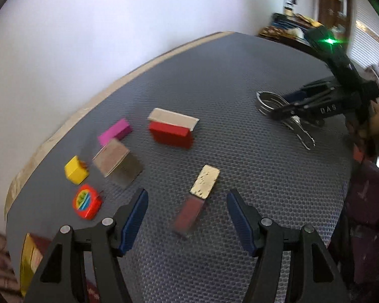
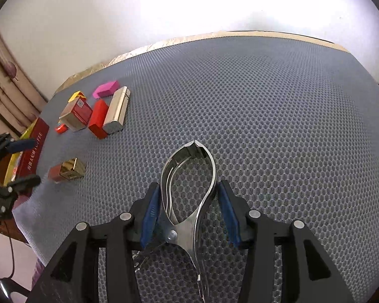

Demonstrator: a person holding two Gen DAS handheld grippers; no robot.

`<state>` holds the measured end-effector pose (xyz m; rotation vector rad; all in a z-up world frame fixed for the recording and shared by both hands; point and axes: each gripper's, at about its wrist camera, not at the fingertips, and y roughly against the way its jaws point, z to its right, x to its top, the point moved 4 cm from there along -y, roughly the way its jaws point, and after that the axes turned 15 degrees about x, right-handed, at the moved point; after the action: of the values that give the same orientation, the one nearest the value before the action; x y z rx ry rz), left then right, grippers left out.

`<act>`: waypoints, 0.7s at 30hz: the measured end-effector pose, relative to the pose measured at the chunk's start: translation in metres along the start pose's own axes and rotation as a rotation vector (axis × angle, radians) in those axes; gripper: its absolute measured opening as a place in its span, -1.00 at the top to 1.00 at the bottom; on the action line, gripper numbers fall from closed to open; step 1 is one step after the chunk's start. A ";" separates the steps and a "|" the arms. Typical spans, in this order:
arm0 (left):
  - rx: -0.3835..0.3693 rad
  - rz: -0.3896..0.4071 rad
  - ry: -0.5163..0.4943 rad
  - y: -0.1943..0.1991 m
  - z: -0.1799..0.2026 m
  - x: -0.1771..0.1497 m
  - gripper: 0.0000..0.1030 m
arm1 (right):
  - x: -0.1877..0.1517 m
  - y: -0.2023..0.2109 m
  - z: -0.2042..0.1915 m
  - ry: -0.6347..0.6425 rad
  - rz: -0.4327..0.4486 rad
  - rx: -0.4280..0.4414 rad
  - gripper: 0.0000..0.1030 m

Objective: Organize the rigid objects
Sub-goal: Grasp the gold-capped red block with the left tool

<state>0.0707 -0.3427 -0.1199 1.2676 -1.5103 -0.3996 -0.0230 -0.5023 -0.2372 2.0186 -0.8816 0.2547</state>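
My left gripper [image 1: 187,214] is open and empty, just above a small red and gold box [image 1: 198,197] that lies between its fingertips on the grey mat; the box also shows in the right wrist view [image 2: 67,171]. My right gripper [image 2: 189,204] is shut on steel tongs [image 2: 189,176], with both blue pads against their arms; the tongs also show in the left wrist view [image 1: 278,106]. A red and silver box [image 1: 173,127], a pink block [image 1: 115,131], a brown box [image 1: 116,162], a yellow block [image 1: 75,170] and a red tape measure [image 1: 87,202] lie at the left.
A long red and yellow box [image 2: 32,149] lies at the mat's left edge, also in the left wrist view [image 1: 30,255]. The grey honeycomb mat [image 2: 265,101] ends at a tan border by the white wall. Curtains [image 2: 2,80] hang at the left.
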 end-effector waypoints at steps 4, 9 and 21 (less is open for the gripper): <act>-0.075 -0.057 -0.054 -0.018 0.009 0.004 -0.29 | 0.000 -0.001 0.001 -0.012 0.006 0.021 -0.01; -0.116 -0.117 -0.126 -0.044 0.016 0.006 -0.29 | 0.002 -0.003 0.003 -0.038 0.011 0.050 -0.05; -0.161 -0.199 0.278 -0.066 -0.006 -0.010 0.61 | -0.002 -0.009 -0.011 0.041 -0.007 -0.007 -0.18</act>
<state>0.1073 -0.3571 -0.1746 1.2908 -1.1012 -0.4446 -0.0172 -0.4896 -0.2376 2.0030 -0.8484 0.2873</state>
